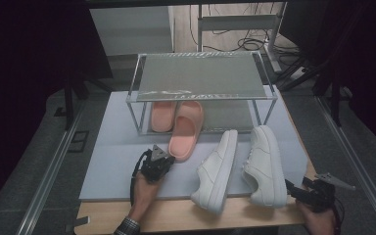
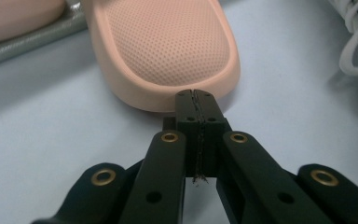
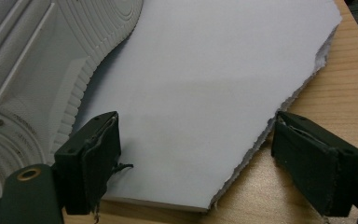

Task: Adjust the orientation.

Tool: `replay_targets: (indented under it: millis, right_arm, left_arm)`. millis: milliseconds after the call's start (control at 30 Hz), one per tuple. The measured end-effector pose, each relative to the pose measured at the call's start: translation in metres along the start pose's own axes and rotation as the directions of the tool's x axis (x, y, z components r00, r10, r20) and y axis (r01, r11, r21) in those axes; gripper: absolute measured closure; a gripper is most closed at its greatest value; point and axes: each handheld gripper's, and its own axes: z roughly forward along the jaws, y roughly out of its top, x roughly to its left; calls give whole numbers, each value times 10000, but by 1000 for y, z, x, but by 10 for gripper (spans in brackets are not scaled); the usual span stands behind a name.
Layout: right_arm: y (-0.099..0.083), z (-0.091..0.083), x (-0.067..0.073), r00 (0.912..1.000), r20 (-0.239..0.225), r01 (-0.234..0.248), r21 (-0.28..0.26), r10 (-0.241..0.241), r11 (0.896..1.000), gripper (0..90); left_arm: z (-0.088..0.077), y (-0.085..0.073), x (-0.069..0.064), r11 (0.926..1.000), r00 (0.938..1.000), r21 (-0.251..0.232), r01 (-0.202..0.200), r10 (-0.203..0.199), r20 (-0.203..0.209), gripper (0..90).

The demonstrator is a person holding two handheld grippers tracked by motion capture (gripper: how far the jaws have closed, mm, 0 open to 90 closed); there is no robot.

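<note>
A pink slipper [image 1: 186, 131] lies on the pale blue mat [image 1: 112, 161], its front end under the metal rack [image 1: 203, 73]. In the left gripper view its dotted heel end [image 2: 168, 42] is right ahead. My left gripper [image 1: 169, 156] [image 2: 194, 95] is shut, pads pressed together with nothing between them, tips right at the heel's rim. A second pink slipper [image 1: 162, 116] [image 2: 14, 14] rests on the rack's lower shelf. My right gripper [image 1: 292, 189] [image 3: 200, 158] stands open over the mat's torn corner, just beside the right white sneaker [image 1: 266, 164] [image 3: 46, 60].
Another white sneaker [image 1: 216, 169] lies between the slipper and the right sneaker; laces [image 2: 356, 46] show at the edge of the left gripper view. The mat [image 3: 205, 84] covers a wooden table [image 3: 349, 93] [image 1: 186, 215]. Metal rails run along both sides.
</note>
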Motion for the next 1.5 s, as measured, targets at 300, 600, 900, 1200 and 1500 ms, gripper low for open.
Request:
replay_targets:
  millis: [300, 600, 900, 1200, 1500]
  right_arm:
    - [0, 0, 0, 10000, -1, -1, 0, 1, 10000, 162]
    - [0, 0, 0, 10000, -3, -4, -1, 4, 10000, 162]
    - [0, 0, 0, 10000, -3, -3, 4, 3, 10000, 162]
    - [0, 0, 0, 10000, 7, 44, 4, -44, 10000, 162]
    - [0, 0, 0, 10000, 4, 44, 3, -44, 10000, 162]
  left_arm:
    - [9, 16, -9, 9993, 9995, -223, -290, 288, -120, 896]
    - [18, 34, -6, 9990, 9987, -293, -326, 314, -403, 896]
    - [32, 44, 1, 9997, 9981, -218, -103, 90, -609, 896]
    - [47, 56, 11, 9997, 9963, -170, 176, -190, -837, 896]
    - [62, 68, 18, 9995, 9933, -11, 319, -318, -1111, 896]
